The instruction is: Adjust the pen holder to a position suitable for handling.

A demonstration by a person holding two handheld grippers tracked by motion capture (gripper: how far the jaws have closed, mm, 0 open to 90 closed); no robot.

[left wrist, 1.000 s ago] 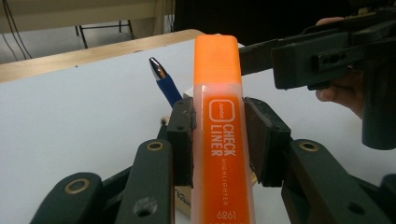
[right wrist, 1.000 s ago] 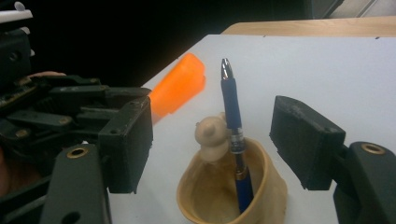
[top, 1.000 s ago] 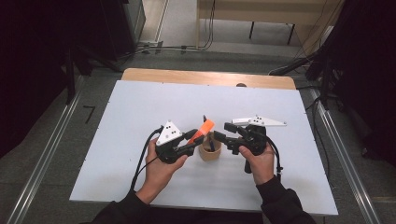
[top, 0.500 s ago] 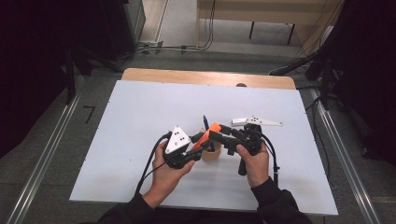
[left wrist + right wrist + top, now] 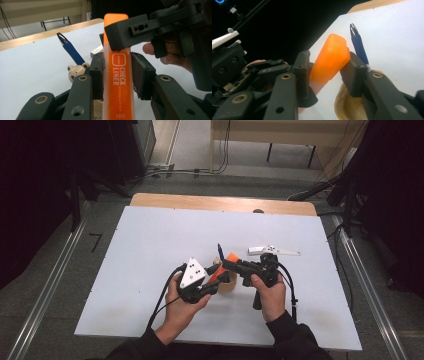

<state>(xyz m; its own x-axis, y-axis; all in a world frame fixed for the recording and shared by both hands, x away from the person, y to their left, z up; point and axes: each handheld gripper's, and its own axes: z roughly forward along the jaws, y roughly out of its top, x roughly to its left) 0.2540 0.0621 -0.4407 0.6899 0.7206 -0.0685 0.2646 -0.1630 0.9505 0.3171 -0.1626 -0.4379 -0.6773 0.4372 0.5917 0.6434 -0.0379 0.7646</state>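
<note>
Both grippers, left [image 5: 116,82] and right [image 5: 329,75], clamp the orange highlighter [image 5: 119,75], its lower end cut off

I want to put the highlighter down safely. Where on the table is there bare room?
The white table is bare left of the left gripper, and along the far edge. It is crowded in the middle: orange highlighter, pen cup, blue pen, right gripper.

A blue pen [image 5: 219,253] stands tilted in a tan bear-faced cup [image 5: 228,284] on the white bench [image 5: 150,245]. A white flat piece [image 5: 274,251] lies beyond.
</note>
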